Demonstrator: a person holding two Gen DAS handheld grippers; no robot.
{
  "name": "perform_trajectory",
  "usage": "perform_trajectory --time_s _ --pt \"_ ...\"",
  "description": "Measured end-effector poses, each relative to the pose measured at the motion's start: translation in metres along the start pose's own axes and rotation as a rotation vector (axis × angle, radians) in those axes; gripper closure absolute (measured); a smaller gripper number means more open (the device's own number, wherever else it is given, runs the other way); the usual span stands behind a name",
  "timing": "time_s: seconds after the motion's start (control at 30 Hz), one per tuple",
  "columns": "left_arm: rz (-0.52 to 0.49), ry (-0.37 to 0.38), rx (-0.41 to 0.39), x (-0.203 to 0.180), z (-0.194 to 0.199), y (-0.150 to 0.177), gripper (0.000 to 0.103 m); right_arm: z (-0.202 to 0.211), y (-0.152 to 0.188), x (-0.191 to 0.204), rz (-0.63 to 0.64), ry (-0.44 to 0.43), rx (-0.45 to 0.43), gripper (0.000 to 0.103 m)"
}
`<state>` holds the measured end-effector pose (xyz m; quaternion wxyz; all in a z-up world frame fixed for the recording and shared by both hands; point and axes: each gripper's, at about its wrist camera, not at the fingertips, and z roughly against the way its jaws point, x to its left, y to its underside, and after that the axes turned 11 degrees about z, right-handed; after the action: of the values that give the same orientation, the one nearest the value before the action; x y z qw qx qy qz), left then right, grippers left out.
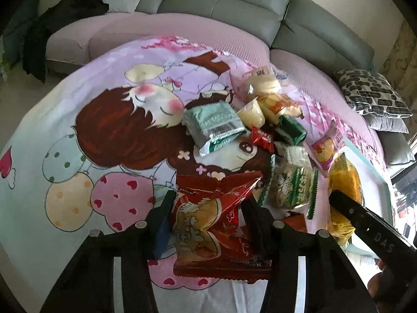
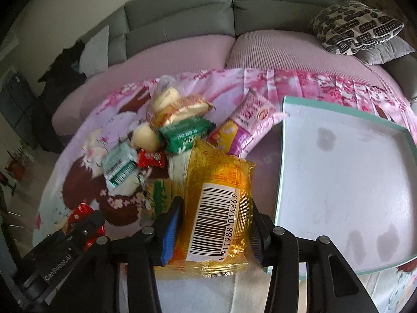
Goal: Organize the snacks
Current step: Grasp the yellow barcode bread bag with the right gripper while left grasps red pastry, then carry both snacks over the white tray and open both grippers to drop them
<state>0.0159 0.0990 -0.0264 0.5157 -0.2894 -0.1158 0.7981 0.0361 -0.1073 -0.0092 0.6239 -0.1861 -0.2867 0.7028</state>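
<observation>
Snacks lie heaped on a cartoon-printed cloth [image 1: 78, 120] spread over a low surface before a grey sofa [image 1: 234, 5]. Nearest the left gripper [image 1: 208, 203] is a red snack packet [image 1: 208, 224], which sits between its two fingers; both pads press on the packet's sides and the film is creased between them, so this gripper is pinching the packet. The right gripper [image 2: 216, 214] has closed on a yellow packet with a barcode label [image 2: 216, 208]; its blue-padded finger [image 2: 170, 232] and the opposite finger bear on the packet's two long edges. Both grippers point steeply down toward the cloth, side by side; each one's black body shows at the edge of the other's view.

Beyond the held packets the pile runs away from the grippers: a green and white packet [image 1: 289, 182], a pale green packet [image 1: 213, 122], a small red sweet [image 1: 262, 138], a dark green packet [image 2: 186, 133], cream-coloured buns in clear wrap [image 2: 166, 96] and a pink packet [image 2: 247, 125].

Just right of the yellow packet lies a white tray with a teal rim [image 2: 280, 182], its floor bare but stained. To the left of the red packet, the cloth lies open as far as its edge. A patterned cushion [image 2: 357, 26] rests on the sofa at the far right.
</observation>
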Motion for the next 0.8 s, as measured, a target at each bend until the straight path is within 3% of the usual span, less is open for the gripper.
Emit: perform_trajectory --time_s 0.3,0.8 --pt "-0.066 0.009 -0.039 -0.034 0.017 -0.008 0.051 0.018 -0.007 -0.032 -0.039 0.025 -0.077 0.054" --pt "-0.329 0.079 -0.095 -0.164 0.031 -0.002 0.051 0.048 0.018 -0.167 -0.335 0.218 -0.133 0.054"
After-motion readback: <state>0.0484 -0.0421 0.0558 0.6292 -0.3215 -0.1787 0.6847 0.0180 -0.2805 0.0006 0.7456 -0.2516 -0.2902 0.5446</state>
